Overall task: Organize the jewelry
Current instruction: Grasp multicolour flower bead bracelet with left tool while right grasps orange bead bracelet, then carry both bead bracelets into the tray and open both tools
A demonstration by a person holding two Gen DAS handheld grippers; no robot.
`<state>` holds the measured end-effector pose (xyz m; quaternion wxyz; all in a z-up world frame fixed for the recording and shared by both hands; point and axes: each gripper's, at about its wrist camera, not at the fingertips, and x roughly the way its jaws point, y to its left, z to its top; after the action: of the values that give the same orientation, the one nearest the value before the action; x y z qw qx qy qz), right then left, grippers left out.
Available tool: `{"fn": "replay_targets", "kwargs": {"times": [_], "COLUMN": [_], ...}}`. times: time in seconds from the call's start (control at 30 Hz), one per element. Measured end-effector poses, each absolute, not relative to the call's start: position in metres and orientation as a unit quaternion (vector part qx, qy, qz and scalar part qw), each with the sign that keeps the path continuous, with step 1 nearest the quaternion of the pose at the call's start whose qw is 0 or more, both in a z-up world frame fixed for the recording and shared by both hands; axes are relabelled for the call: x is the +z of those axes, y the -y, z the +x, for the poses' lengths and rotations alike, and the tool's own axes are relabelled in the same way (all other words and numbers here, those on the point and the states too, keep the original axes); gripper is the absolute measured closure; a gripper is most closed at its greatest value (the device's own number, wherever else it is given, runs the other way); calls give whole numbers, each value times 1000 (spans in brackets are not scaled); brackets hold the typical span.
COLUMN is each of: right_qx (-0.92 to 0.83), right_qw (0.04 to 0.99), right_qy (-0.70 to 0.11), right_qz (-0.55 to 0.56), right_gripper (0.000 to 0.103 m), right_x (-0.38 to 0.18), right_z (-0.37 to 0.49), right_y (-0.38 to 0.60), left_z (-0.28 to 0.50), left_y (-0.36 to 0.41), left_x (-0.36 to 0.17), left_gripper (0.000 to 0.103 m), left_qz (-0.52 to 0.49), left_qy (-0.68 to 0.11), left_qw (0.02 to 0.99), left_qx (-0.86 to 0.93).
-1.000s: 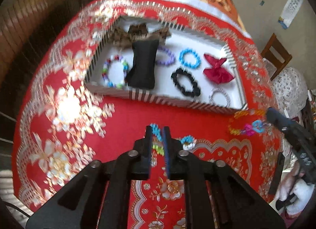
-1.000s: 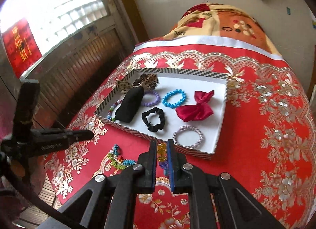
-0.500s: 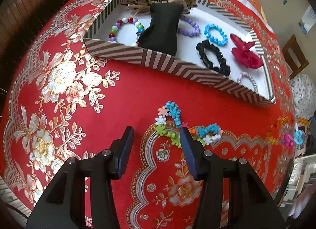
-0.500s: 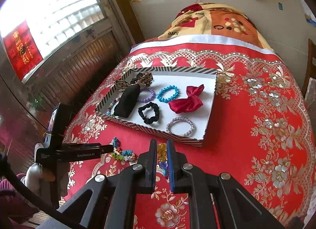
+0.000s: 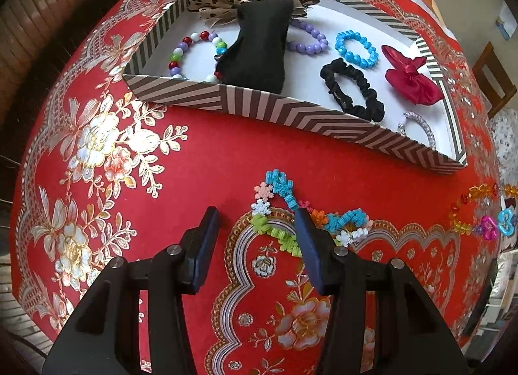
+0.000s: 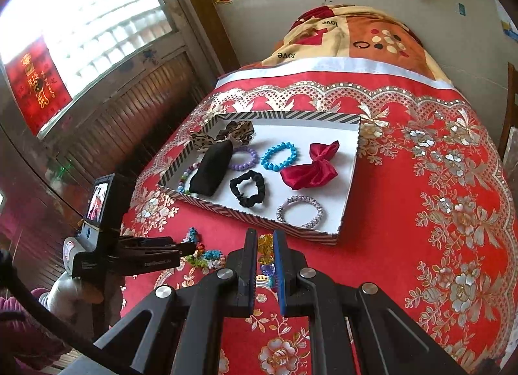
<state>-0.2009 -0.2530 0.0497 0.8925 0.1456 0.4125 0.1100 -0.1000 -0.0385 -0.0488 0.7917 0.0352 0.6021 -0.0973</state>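
A striped tray on the red tablecloth holds a black pouch, bead bracelets, a black scrunchie, a red bow and a leopard bow. A multicolour snowflake bracelet lies on the cloth before the tray. My left gripper is open, low over the cloth, its jaws either side of the bracelet's left end. My right gripper is shut with nothing clamped, above an orange and purple bead bracelet on the cloth.
The red gold-patterned tablecloth covers a rounded table. A folded blanket lies behind it. A window and wooden panelling are to the left. A wooden chair stands to the right.
My left gripper opened from shut and came down close to the snowflake bracelet. My right gripper stayed shut and drew back slightly from the tray.
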Motion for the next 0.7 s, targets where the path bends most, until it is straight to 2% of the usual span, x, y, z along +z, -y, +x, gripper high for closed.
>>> {"fn": "replay_targets", "kwargs": {"times": [0.03, 0.1, 0.17, 0.33, 0.7], "right_qx": [110, 113, 115, 119, 120], "right_qw": [892, 892, 892, 893, 902], "right_qy": [-413, -414, -414, -411, -390], "right_qz": [145, 143, 143, 141, 139], "right_gripper": [94, 94, 94, 94, 94], "right_x": [49, 49, 49, 51, 70], "right_z": [-200, -199, -198, -198, -200], "right_y": [252, 250, 249, 247, 253], "left_z": [-100, -101, -102, -106, -110], "left_y": [41, 43, 48, 49, 41], "left_x": [-49, -48, -50, -45, 41], "left_gripper": [58, 77, 92, 92, 92], "left_qz": [38, 37, 49, 22, 8], "left_qy": [-600, -597, -596, -601, -538], "left_qw": [793, 793, 792, 784, 821], "left_qx": [-100, -113, -120, -155, -190]}}
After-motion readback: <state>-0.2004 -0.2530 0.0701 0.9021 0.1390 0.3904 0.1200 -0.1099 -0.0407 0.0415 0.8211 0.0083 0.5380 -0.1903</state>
